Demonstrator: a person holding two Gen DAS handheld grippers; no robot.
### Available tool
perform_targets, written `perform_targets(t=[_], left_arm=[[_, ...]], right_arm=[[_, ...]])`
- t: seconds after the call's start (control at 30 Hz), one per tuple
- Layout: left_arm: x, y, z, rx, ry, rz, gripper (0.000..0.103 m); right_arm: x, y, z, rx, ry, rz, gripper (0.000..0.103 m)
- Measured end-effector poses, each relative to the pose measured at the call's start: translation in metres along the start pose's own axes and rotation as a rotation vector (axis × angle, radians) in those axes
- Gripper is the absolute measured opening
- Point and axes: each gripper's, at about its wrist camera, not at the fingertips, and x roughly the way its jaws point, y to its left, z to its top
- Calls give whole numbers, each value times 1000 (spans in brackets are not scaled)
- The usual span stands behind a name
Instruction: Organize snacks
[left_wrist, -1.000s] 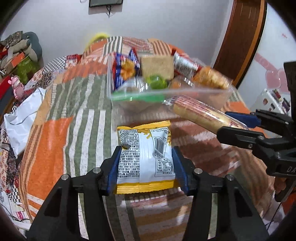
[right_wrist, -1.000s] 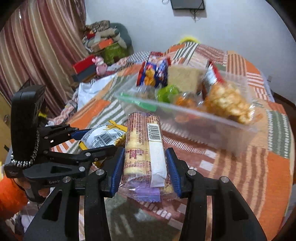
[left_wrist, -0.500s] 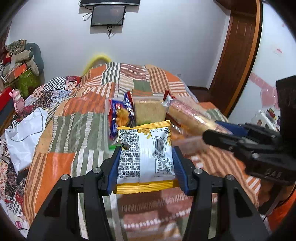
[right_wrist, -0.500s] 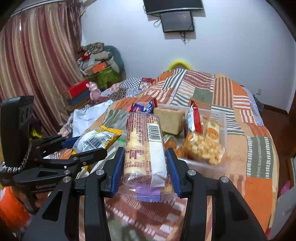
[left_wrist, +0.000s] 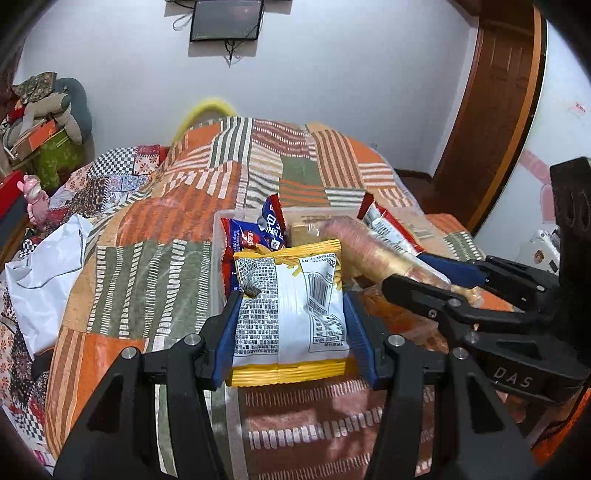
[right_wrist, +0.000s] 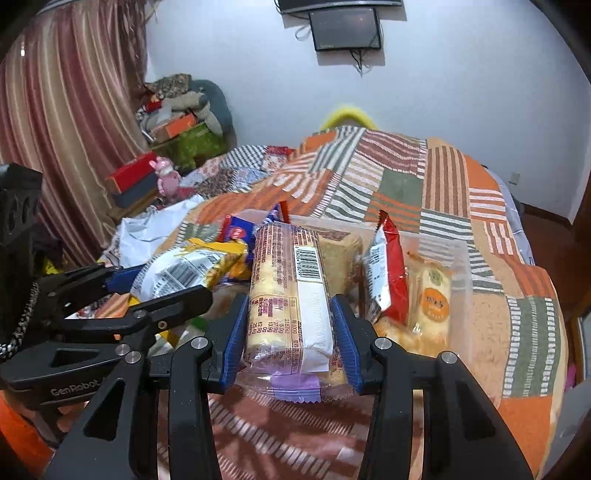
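Note:
My left gripper (left_wrist: 291, 325) is shut on a yellow and white chip bag (left_wrist: 291, 306), held above the near edge of a clear plastic bin (left_wrist: 218, 236) on the bed. My right gripper (right_wrist: 290, 332) is shut on a long biscuit roll (right_wrist: 288, 291) in clear wrap, held over the same bin (right_wrist: 463, 266). The bin holds a blue and red packet (left_wrist: 251, 236), a tan cake block (right_wrist: 340, 254), a red and white packet (right_wrist: 388, 273) and an orange-label pastry (right_wrist: 432, 299). Each gripper shows in the other's view, the right one (left_wrist: 436, 280) and the left one (right_wrist: 155, 280), side by side.
The bin sits on a patchwork orange, green and striped quilt (left_wrist: 155, 266). A white plastic bag (left_wrist: 40, 266) lies at the bed's left edge. Piled clothes and boxes (right_wrist: 177, 114) stand by the curtain. A wooden door frame (left_wrist: 491, 122) is on the right.
Both grippers have risen and tilted, so the bin now sits lower and closer beneath the held snacks. The chip bag and biscuit roll stay gripped.

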Motion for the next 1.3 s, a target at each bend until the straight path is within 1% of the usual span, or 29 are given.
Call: perform_targets(t=[0.07, 0.1, 0.13, 0.27, 0.37, 0.5, 0.7, 0.77, 0.83, 0.87, 0.9, 0.93, 1.0, 1.07, 1.13, 1.2, 1.3], left_arm=[[3, 1, -1, -5, 2, 5, 57], [2, 1, -2, -9, -1, 1, 60], [1, 3, -2, -14, -4, -1, 62], [-10, 3, -3, -25, -17, -13, 62], [-31, 1, -2, -24, -58, -14, 62], [-70, -6, 4, -16, -137, -23, 62], [-140, -30, 12, 34, -295, -25, 62], [-155, -35, 13, 44, -329, -25, 62], [-172, -41, 12, 48, -363, -28, 63], [-178, -42, 12, 49, -375, -29, 66], [-186, -45, 11, 49, -393, -31, 70], [-191, -47, 10, 49, -407, -29, 71], [-200, -50, 7, 49, -431, -22, 81], [-209, -53, 5, 49, -456, -13, 86], [-217, -56, 3, 53, -479, 1, 90], [-222, -57, 1, 59, -491, 2, 94], [-226, -59, -1, 66, -497, 3, 96]], right_arm=[[-1, -3, 0, 23, -1, 16, 44], [-3, -4, 0, 27, -3, 23, 44], [-7, -4, -1, 26, -9, 21, 44], [-26, -2, -3, 9, -29, 9, 44], [-41, -3, -2, 11, -51, 12, 44], [-78, -3, 2, 25, -114, 3, 44], [-134, 3, 7, 28, -223, -29, 46], [-149, 8, 7, 24, -255, -38, 50], [-167, 14, 6, 20, -298, -55, 57], [-172, 16, 6, 19, -314, -65, 59], [-181, 19, 6, 18, -339, -79, 65], [-187, 21, 5, 17, -356, -90, 69], [-197, 24, 4, 16, -386, -104, 74], [-205, 26, 3, 19, -408, -107, 77], [-211, 28, 0, 23, -427, -120, 85], [-215, 31, -2, 24, -443, -138, 88], [-216, 33, -3, 25, -446, -145, 91]])
